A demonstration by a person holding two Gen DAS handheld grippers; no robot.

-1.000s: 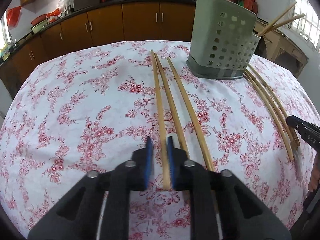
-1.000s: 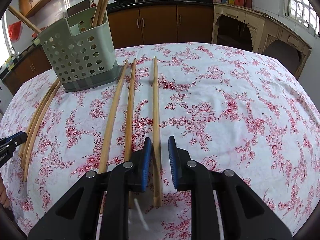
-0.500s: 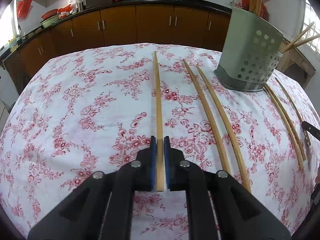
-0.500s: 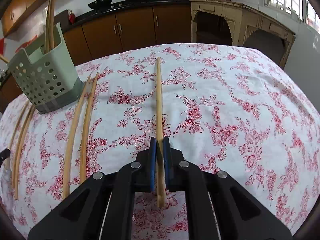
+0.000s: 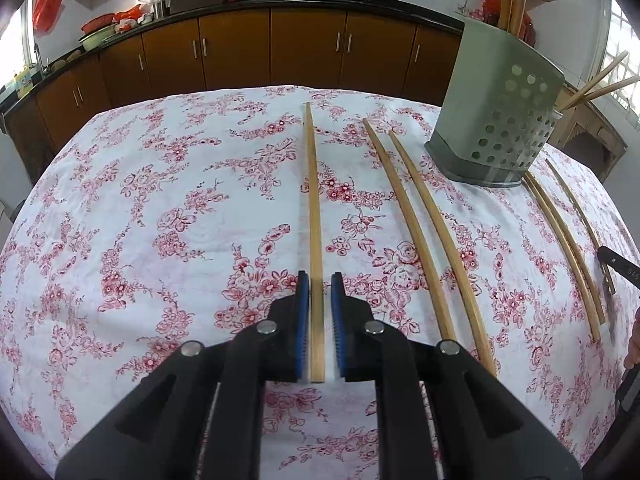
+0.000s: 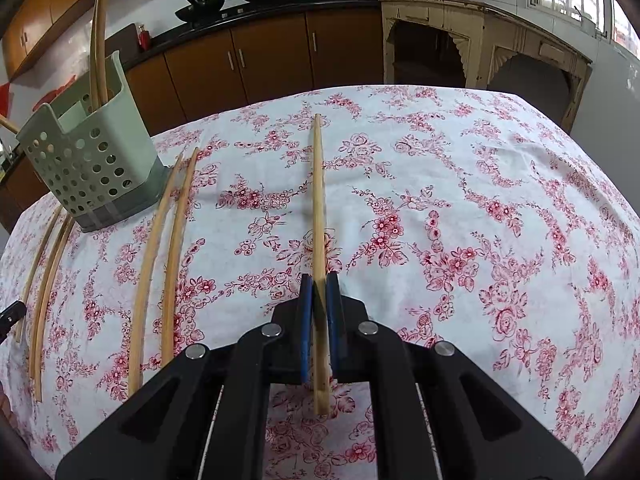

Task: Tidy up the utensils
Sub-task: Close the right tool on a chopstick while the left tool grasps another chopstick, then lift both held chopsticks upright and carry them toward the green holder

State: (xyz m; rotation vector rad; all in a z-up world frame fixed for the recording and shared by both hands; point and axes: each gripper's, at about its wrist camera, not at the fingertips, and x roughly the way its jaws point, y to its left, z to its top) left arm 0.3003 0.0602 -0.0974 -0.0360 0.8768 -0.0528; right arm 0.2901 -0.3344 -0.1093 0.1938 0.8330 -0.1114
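Observation:
In the left wrist view a bamboo chopstick (image 5: 314,216) lies straight ahead on the floral tablecloth (image 5: 160,220). Its near end sits between the blue pads of my left gripper (image 5: 319,280). The jaws stand slightly apart, and a sliver of cloth shows beside the stick. In the right wrist view my right gripper (image 6: 319,280) is shut on another chopstick (image 6: 318,200), whose near end pokes out behind the pads. A grey-green perforated utensil holder (image 5: 500,120) (image 6: 92,160) stands on the table with chopsticks upright in it.
Two loose chopsticks (image 5: 420,232) (image 6: 160,248) lie between each held stick and the holder. Several more (image 5: 568,248) (image 6: 48,272) lie beyond it. The other gripper's black tip (image 5: 618,268) (image 6: 12,314) shows at each frame's edge. Brown kitchen cabinets (image 5: 304,52) line the far wall.
Both grippers closed around a chopstick and slid it sideways away from its two neighbours, left stick leftward, right stick rightward. Since then the left pads have eased slightly apart.

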